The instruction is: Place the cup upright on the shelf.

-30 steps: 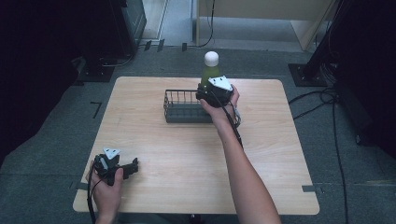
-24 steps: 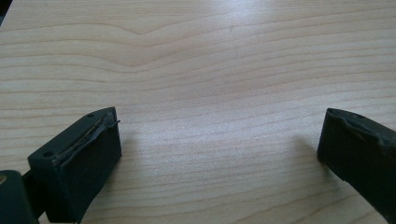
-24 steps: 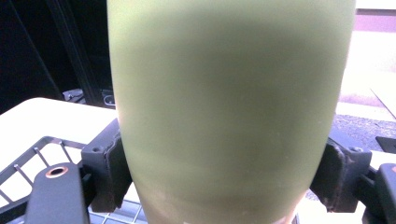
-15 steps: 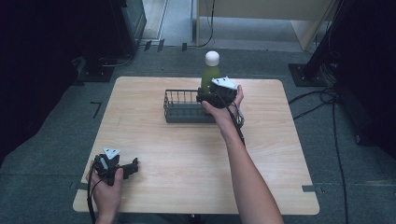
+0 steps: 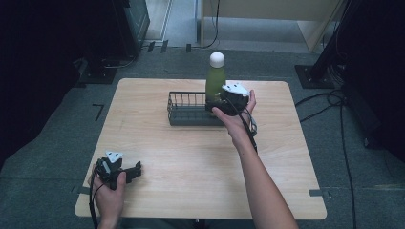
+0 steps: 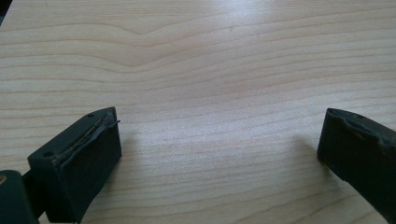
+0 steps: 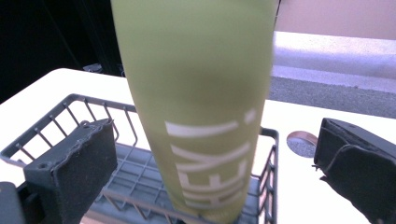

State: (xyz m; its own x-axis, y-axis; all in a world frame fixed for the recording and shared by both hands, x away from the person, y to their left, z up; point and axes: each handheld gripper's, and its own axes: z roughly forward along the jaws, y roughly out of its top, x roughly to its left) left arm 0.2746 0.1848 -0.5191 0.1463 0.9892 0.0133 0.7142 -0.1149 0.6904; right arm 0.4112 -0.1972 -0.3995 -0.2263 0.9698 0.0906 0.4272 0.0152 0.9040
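Right hand-held gripper [image 5: 220, 101] first: its jaws have just been opening and now stand wide apart, the green bottle [image 5: 215, 81] between them but clear of both pads, so it is released. Biggest thing under it all is the table [image 5: 191, 191], pale wood, with a broad bare stretch between this hand-held gripper and the near edge, and more free wood out to its right. Next down in size, the wire basket [image 5: 188, 110]: dark, low-walled, running off to the left of the right hand-held gripper, its near rail just below the jaws in the right gripper view. Bottle stands upright inside the basket's right end, close to that end wall, white cap [image 5: 217, 59] well above the rim. Left hand-held gripper [image 5: 136, 170] sits low near the table's near-left corner, far from the basket, jaws spread wide over bare wood with nothing between them. Smallest: a round hole [image 7: 301, 142] in the tabletop, just beyond the right jaw.
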